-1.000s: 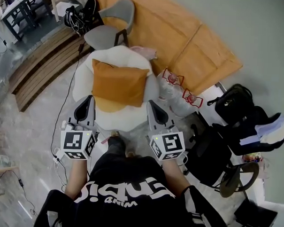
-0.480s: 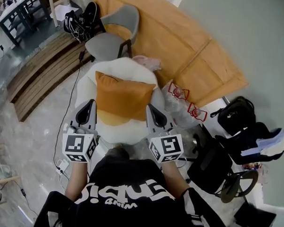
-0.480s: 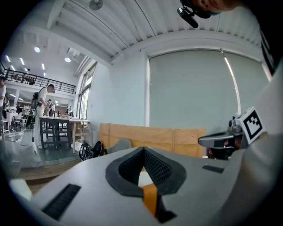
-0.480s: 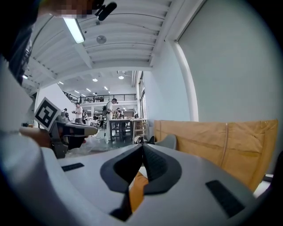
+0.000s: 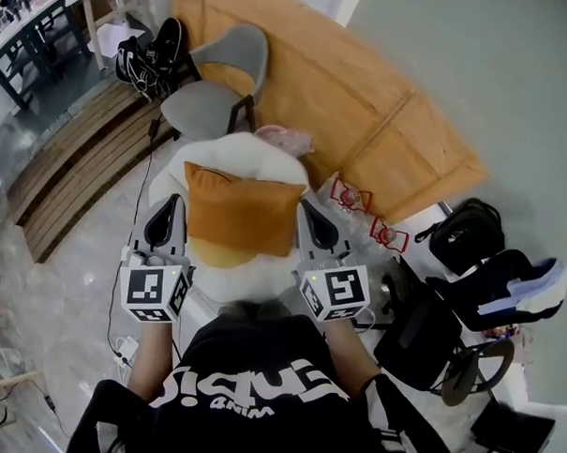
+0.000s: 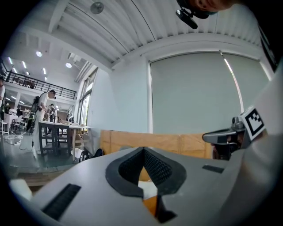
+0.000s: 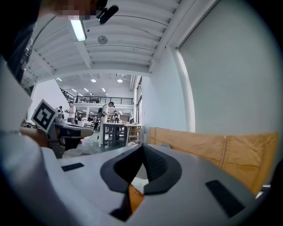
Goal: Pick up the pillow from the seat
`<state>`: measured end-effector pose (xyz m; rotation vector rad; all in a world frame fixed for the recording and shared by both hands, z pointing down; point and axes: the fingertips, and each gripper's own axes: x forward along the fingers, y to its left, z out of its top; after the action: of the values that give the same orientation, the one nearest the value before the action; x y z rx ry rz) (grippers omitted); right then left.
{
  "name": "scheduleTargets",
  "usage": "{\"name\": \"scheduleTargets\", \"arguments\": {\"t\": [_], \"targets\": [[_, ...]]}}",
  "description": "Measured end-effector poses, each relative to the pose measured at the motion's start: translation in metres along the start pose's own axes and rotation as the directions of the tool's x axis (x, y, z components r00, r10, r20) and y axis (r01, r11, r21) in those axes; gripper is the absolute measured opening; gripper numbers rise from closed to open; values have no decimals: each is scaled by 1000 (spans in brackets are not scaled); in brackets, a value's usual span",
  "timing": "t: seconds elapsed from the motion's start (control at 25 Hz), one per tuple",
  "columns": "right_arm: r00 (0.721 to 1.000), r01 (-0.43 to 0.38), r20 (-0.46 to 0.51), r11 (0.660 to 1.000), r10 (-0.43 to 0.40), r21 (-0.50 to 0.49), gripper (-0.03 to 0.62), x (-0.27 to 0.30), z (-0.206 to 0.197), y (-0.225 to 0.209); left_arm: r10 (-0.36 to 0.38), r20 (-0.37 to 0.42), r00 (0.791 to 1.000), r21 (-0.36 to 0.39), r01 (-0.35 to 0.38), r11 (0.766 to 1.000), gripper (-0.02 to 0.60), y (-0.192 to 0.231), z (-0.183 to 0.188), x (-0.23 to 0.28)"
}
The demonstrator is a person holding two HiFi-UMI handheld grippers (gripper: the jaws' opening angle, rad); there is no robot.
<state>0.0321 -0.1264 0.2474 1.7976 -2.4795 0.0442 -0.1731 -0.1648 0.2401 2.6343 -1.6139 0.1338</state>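
An orange pillow [image 5: 242, 214] leans on a round white seat [image 5: 232, 149] in the middle of the head view. My left gripper [image 5: 169, 201] is just off the pillow's left edge, and my right gripper [image 5: 307, 204] is close beside its right edge. Both are shut and hold nothing. In the left gripper view the shut jaws fill the lower frame, with a sliver of the pillow [image 6: 150, 205] showing through the notch under the left gripper [image 6: 143, 149]. The right gripper view shows the same: the right gripper [image 7: 142, 146] shut, the pillow [image 7: 135, 197] glimpsed below.
A grey chair [image 5: 218, 73] stands behind the seat, a large wooden board [image 5: 364, 102] lies beyond it. Clear plastic bags [image 5: 358, 200] sit right of the seat, then a black bag [image 5: 466, 227] and a dark office chair [image 5: 420, 328]. Wooden decking [image 5: 71, 155] runs at left.
Both grippers have advanced together towards the seat, from the pillow's near corners to positions alongside its two sides. Their jaws stay shut. The pillow has not moved.
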Motion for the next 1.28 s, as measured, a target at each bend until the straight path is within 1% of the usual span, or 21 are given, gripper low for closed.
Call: {"name": "scheduleTargets", "arguments": {"t": [0.16, 0.32, 0.44, 0.64, 0.88, 1.0, 1.12, 1.28], "targets": [[1000, -16, 18, 1000, 16, 0, 21, 5, 4, -6, 12, 4, 1000, -8, -11, 1000, 9, -7, 2, 7], [1000, -25, 16, 1000, 25, 11, 21, 11, 3, -13, -13, -23, 1000, -16, 13, 1000, 9, -15, -2, 16], [1000, -31, -4, 999, 31, 21, 21, 15, -7, -18, -29, -46, 999, -22, 28, 999, 9, -23, -10, 23], [998, -33, -42, 999, 35, 42, 21, 21, -33, -28, -27, -71, 997, -10, 27, 1000, 9, -30, -28, 37], [994, -19, -101, 996, 27, 85, 21, 28, -77, -40, -36, -115, 993, -17, 34, 999, 9, -30, -66, 57], [990, -18, -136, 997, 29, 76, 21, 29, -105, -40, -41, -141, 989, -23, 38, 999, 9, -29, -93, 64], [983, -33, -178, 997, 47, 76, 21, 27, -136, -33, -40, -171, 984, -23, 37, 999, 9, -27, -124, 63], [969, -40, -237, 993, 65, 109, 21, 20, -170, -25, -35, -230, 973, -38, 27, 999, 9, -30, -157, 55]]}}
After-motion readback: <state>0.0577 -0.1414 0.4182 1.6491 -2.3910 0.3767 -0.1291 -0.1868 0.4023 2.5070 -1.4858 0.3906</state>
